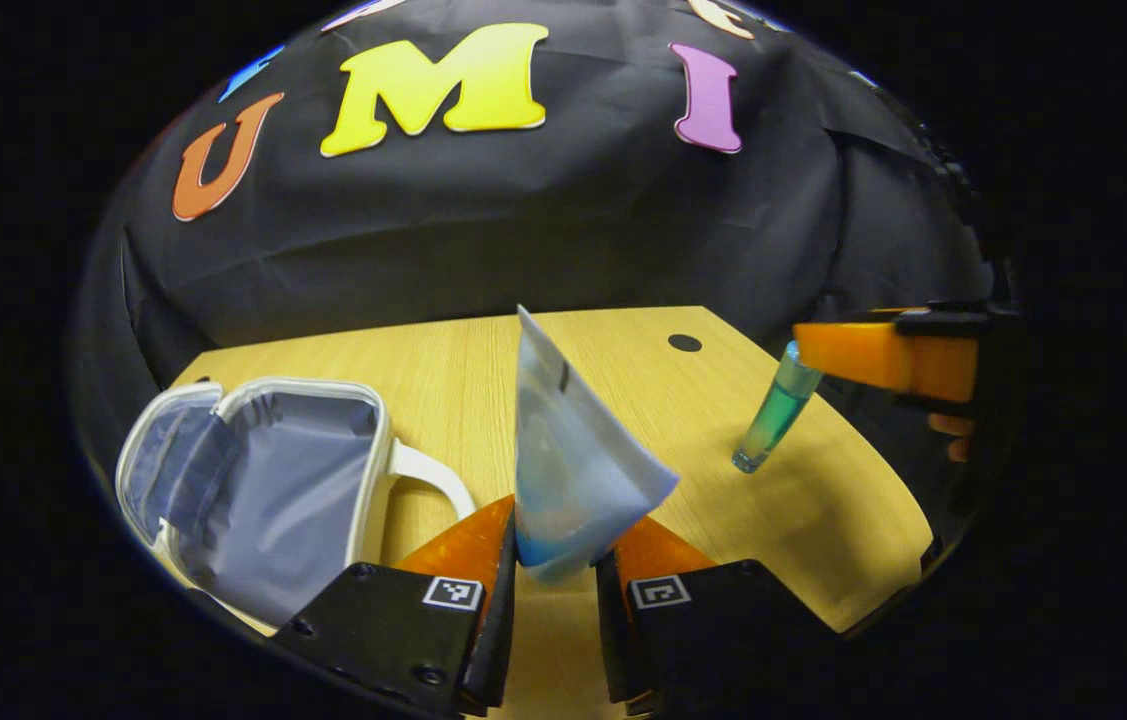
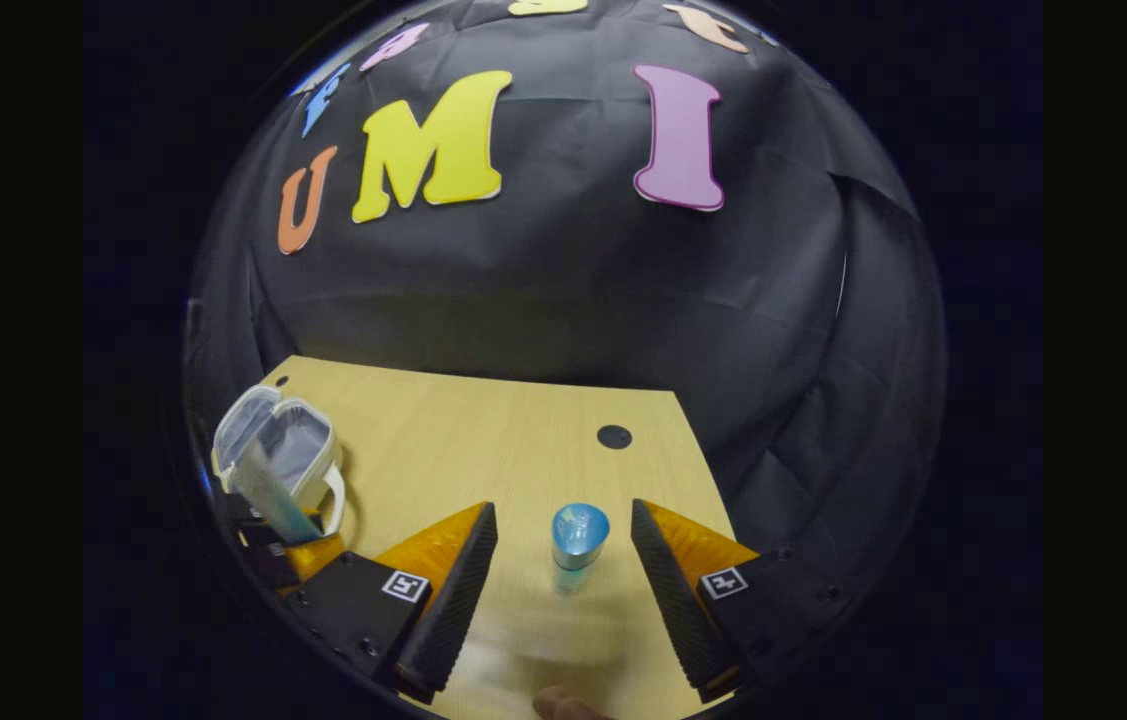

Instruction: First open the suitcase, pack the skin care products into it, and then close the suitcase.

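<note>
Your left gripper [image 1: 555, 560] pinches a pale sachet [image 1: 573, 470] between both fingers, held above the table beside the open suitcase [image 1: 263, 480]. Your right gripper [image 2: 563, 560] stands spread around the upright blue-green bottle [image 2: 578, 545], not yet touching it. You're mid-packing: next, carry the sachet over the lining and release. The wooden table [image 2: 483, 440] sits before black cloth.
</note>
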Motion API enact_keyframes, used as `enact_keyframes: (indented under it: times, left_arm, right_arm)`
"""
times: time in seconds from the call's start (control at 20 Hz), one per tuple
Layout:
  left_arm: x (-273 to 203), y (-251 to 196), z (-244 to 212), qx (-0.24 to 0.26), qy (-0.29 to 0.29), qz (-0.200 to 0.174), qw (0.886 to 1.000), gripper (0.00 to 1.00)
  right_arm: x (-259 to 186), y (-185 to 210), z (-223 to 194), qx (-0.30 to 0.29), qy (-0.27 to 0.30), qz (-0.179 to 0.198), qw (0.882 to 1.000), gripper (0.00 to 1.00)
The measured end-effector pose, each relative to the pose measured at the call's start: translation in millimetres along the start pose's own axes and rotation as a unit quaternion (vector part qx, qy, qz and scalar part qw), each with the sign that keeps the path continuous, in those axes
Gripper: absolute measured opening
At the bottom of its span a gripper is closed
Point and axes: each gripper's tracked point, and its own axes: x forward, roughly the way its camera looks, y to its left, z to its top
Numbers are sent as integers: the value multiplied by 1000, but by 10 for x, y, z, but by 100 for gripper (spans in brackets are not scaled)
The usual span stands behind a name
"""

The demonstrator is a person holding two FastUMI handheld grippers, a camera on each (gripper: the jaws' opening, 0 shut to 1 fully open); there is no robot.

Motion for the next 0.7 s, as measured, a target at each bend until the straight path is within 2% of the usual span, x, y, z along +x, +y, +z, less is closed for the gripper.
enact_keyframes:
  times: [0.2, 0.35, 0.45, 0.5, 0.55, 0.65, 0.7]
  left_arm:
    - [-503, 116, 238, 25, -15, -2, 1000, 39]
    - [-892, 332, 399, 38, -28, 16, 999, 39]
    - [-1109, 526, 454, 32, -34, 28, 999, 39]
    - [-1192, 631, 462, 28, -34, 34, 998, 43]
    - [-1271, 759, 440, 24, -33, 43, 998, 39]
    - [-1354, 1010, 382, 15, -29, 59, 998, 39]
    - [-1364, 1145, 328, 7, -24, 68, 997, 38]
  right_arm:
    - [333, -19, -222, 20, 29, -24, 999, 80]
    - [535, -44, -457, 28, 56, -39, 997, 80]
    - [615, -82, -560, 31, 68, -50, 996, 70]
    - [658, -109, -605, 34, 74, -61, 995, 63]
    - [666, -143, -640, 38, 78, -70, 994, 60]
    - [599, -165, -644, 51, 84, -81, 992, 40]
    - [558, -142, -677, 50, 87, -86, 991, 34]
